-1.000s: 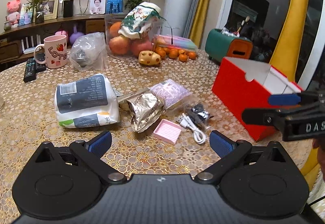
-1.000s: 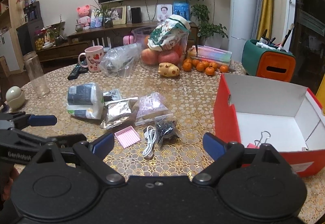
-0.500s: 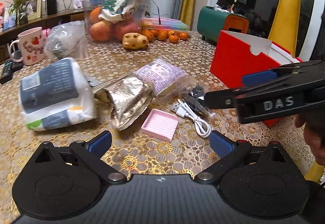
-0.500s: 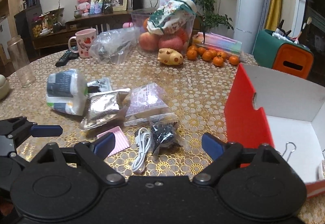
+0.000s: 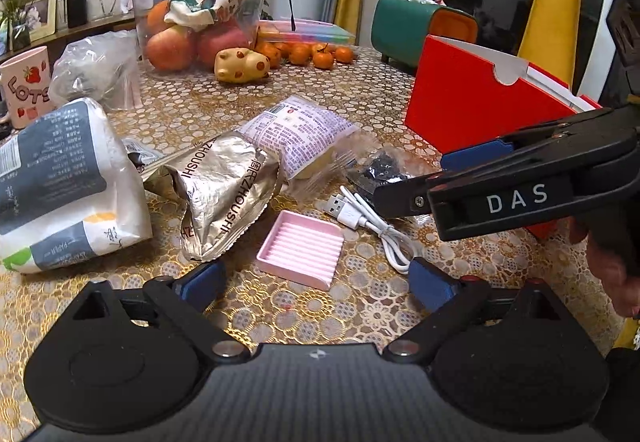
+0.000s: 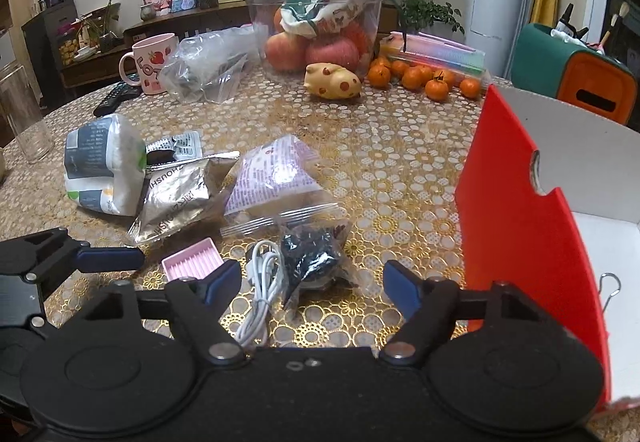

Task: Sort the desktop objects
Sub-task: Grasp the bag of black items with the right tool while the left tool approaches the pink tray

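Observation:
My left gripper [image 5: 316, 282] is open and empty, low over the table just in front of a pink ribbed tray [image 5: 301, 248]. My right gripper [image 6: 312, 280] is open and empty, its jaws standing either side of a white USB cable [image 6: 262, 292] and a clear bag of black bits [image 6: 316, 258]. The cable [image 5: 372, 219] and the bag [image 5: 380, 171] also show in the left wrist view, with the right gripper's fingers [image 5: 472, 157] over them. A silver foil pouch [image 5: 224, 193], a purple snack bag [image 5: 298, 133] and a white tissue pack [image 5: 60, 185] lie behind. The pink tray [image 6: 192, 262] lies by my right gripper's left finger.
A red box [image 6: 516, 209] with a white inside stands open at the right, a binder clip [image 6: 610, 288] in it. Further back are a fruit container [image 6: 328, 21], small oranges [image 6: 424, 75], a pig figurine [image 6: 332, 81], a pink mug [image 6: 152, 61], a plastic bag [image 6: 208, 65] and a glass [image 6: 22, 113].
Both grippers have moved forward and lower toward the small items in front of the red box. The right gripper now straddles the cable and black-bits bag. Both stay open.

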The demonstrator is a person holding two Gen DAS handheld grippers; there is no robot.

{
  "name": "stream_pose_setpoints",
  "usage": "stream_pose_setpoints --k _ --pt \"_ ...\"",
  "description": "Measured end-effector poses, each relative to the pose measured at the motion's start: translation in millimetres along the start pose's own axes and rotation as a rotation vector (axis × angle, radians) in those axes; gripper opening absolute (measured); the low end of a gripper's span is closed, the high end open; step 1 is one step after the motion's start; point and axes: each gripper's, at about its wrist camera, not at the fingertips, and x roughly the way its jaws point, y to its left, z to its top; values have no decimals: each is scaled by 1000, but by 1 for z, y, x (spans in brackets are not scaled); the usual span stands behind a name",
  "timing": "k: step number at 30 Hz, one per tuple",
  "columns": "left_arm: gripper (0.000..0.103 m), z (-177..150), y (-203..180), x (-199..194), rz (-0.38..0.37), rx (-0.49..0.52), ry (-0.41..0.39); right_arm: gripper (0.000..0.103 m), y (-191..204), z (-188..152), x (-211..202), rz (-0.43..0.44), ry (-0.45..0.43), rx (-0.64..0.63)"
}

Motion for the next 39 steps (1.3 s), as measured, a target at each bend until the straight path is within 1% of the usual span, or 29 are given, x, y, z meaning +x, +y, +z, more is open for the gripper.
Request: stream_pose_setpoints --k 1,3,4,6,10,12,13,15,16,18,19,21,22,26,28,29,31,33,39 --pt "95 0 1 0 -2 9 -4 75 0 0 2 2 4 0" --pt "89 0 2 0 -9 27 -13 74 -1 0 4 5 9 0" --pt "89 0 3 0 -14 37 -17 73 -1 0 5 6 10 0" --pt "80 0 4 1 -14 57 -24 72 -2 1 9 9 14 1" --pt "70 0 6 2 -6 91 -33 68 -3 1 15 11 25 12" --pt "61 -1 5 1 12 113 -40 67 -5 1 16 21 25 31" --pt "60 -2 6 0 14 119 -43 66 -5 1 17 21 24 34" --pt "53 -2 7 0 20 116 -48 66 -5 1 17 20 20 33" --pt "51 -2 8 -1 27 115 -50 63 -5 1 17 17 18 34" --pt "41 -1 10 -1 37 109 -54 60 -5 2 16 17 17 36" --pt "40 -1 10 -1 39 107 -54 57 -5 2 16 17 18 39" --pt "40 0 11 -1 38 107 -50 54 -7 2 16 16 19 51" --pt "40 0 10 -1 40 107 -49 49 -8 2 16 13 21 55" --pt "40 0 9 -2 49 93 -47 44 -9 2 15 15 23 70" --pt "40 0 9 -3 47 81 -44 38 -7 2 12 11 19 64" --pt "39 0 10 -3 45 72 -43 38 -7 2 10 8 16 61" --pt "30 1 12 -5 41 55 -48 31 -5 3 7 3 14 55" --pt "21 3 13 -6 28 40 -36 29 -4 3 3 -3 12 55" --pt "20 1 10 -8 35 31 -25 27 -4 0 -9 2 13 62"
